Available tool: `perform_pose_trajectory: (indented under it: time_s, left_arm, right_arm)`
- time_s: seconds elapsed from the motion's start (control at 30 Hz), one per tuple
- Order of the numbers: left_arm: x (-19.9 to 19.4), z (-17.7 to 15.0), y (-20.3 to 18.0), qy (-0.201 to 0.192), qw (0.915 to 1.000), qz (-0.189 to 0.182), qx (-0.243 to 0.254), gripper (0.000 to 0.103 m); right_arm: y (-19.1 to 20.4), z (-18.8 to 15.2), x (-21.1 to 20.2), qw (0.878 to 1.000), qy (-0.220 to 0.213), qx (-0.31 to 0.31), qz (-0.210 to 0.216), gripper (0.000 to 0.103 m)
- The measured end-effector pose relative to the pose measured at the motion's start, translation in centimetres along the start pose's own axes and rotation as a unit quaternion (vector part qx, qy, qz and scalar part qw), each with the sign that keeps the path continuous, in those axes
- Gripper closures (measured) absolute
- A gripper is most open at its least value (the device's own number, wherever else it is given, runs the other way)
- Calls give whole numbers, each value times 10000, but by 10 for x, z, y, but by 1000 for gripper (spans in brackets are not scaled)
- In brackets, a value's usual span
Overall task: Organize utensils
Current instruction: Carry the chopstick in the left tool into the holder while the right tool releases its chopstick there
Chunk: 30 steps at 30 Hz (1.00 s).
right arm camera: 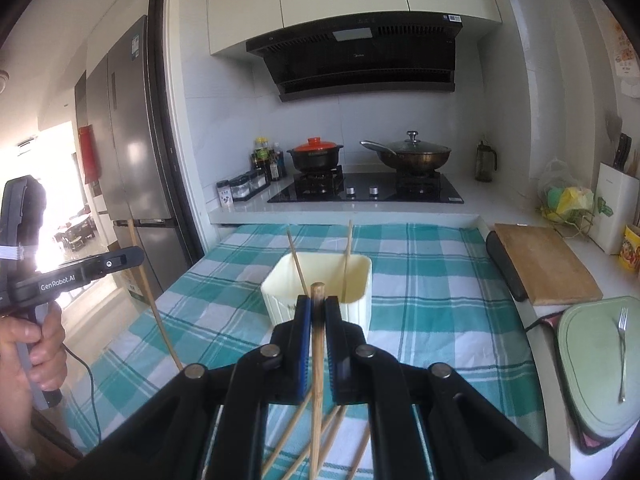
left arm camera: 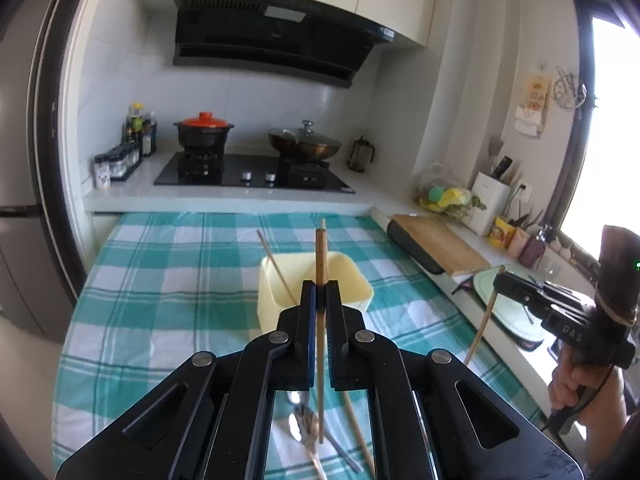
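Left gripper [left arm camera: 320, 292] pinches a chopstick [left arm camera: 320, 256] (right gripper [right arm camera: 318, 308] likewise)

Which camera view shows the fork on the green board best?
The right wrist view: the fork lies in full view on the green board. In the left wrist view the right gripper covers most of that board, and no fork can be made out.

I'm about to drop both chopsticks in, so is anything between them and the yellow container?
Nothing visible blocks the way. Each hand-held gripper, left and right, is shut on a chopstick, and only bare checked cloth lies before the yellow container. Two chopsticks already lean inside; its mouth is otherwise open.
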<state>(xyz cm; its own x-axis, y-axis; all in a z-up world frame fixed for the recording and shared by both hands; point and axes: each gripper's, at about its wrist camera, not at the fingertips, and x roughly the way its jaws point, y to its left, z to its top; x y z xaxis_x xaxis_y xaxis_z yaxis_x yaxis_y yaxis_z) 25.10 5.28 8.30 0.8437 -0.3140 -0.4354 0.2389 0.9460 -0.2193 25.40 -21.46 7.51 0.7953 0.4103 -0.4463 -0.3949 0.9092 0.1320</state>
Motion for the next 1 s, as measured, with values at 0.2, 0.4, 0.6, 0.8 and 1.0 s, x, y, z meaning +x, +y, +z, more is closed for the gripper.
perform_pose_trajectory:
  time_s: [0.2,0.4,0.6,0.8,1.0]
  left_arm:
    - [24,56,-5,-387,9992,59,74,101]
    - [77,86,1,-513,9982,276,126,101]
    - [142,79,24,-227,9988,367,-220,101]
    - [198,54,38,442,9971,386,-484,101]
    - [237,27,38,1030,9926,440,-477,100]
  right_arm:
    - [9,67,27,9982,-561,-216,-25,96]
    - [14,113,74,9955,-890,-337,-13,96]
    - [10,114,139,9951,-851,-491,78,96]
    - [0,87,206,9984,-33,-498,251,96]
    - [-12,54,260,9948,874,-374,360,96]
